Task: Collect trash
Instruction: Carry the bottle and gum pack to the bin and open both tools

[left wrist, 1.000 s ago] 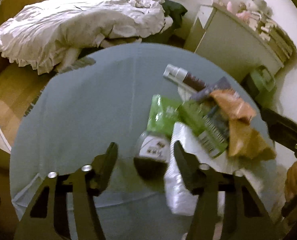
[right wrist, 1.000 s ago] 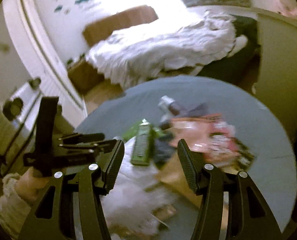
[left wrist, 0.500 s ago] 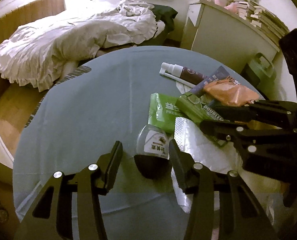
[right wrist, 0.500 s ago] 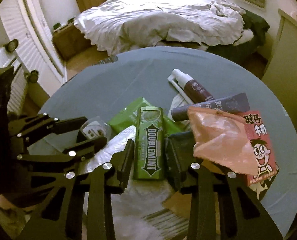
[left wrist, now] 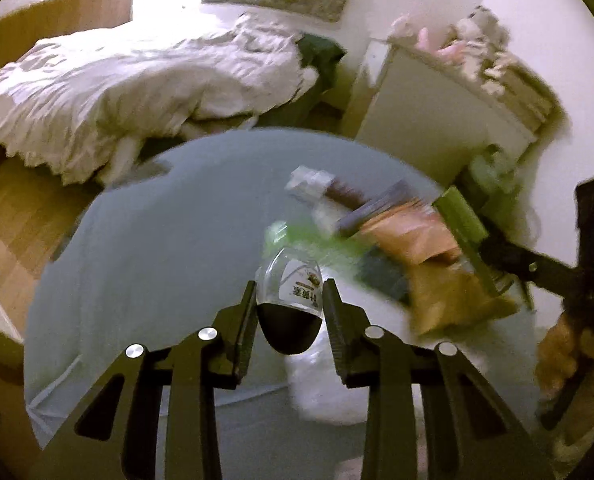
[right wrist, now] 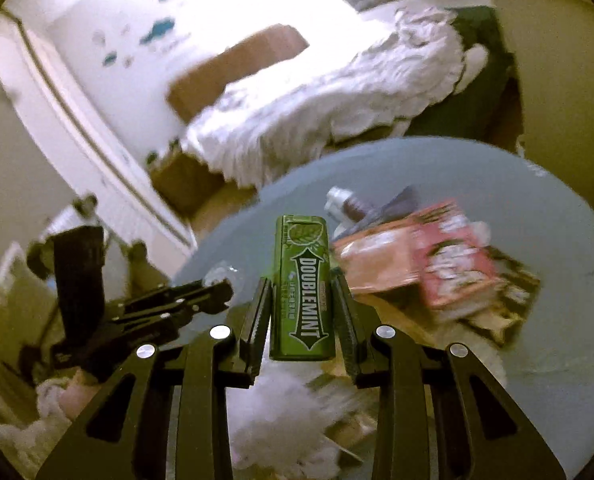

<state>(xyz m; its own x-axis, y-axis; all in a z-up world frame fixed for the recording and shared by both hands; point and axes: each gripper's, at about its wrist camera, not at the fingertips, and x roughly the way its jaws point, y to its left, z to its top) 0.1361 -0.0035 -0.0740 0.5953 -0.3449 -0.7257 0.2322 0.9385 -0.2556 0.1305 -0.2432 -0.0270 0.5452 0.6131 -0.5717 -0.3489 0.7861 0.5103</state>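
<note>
A small clear bottle with a white label and a dark end sits between the pads of my left gripper, whose jaws are closing on it above the round grey-blue table. My right gripper is closing on a green Doublemint gum pack, held lengthwise between its pads; that pack also shows at the right of the left wrist view. On the table lies a pile: a red snack box, an orange bag, a spray bottle, a green packet and a white plastic bag.
A bed with a crumpled white duvet stands beyond the table. A white cabinet topped with soft toys is at the back right. Wooden floor lies to the left, and a hand in a pale sleeve holds the left gripper.
Both pairs of jaws have narrowed onto their items. The bottle has come up off the table with the left gripper. The gum pack has left the pile with the right gripper.
</note>
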